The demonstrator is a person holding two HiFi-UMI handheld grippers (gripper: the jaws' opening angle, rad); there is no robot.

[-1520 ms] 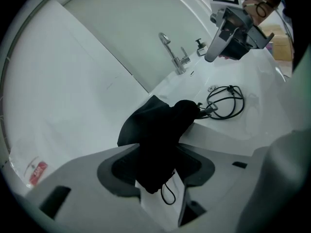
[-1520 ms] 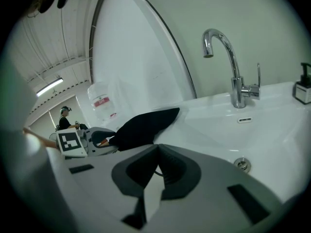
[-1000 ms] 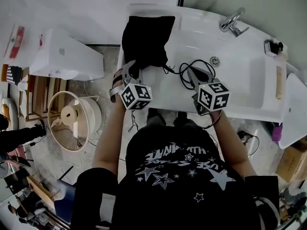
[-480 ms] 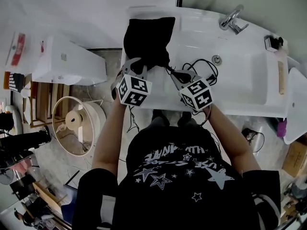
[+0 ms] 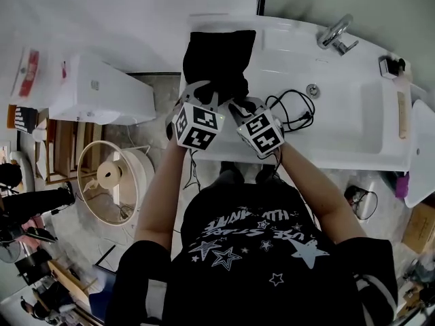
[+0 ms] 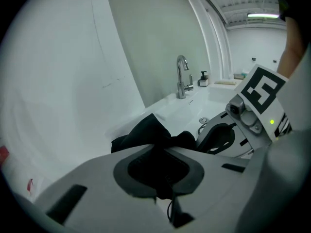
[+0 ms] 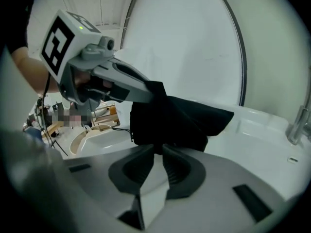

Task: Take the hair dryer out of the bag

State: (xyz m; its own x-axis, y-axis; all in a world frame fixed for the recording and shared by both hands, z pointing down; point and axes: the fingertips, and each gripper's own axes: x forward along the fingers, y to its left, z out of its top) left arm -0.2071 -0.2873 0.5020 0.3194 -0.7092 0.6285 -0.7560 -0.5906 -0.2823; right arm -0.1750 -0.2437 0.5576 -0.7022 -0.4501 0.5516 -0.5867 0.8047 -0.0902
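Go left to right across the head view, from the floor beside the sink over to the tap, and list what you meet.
white box → black bag → black cable → tap

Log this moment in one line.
left gripper: shut on black bag | right gripper: jaws just opening, nothing between, close to bag

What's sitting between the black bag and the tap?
Nothing. In the head view the white sink is bare between the black bag and the tap.
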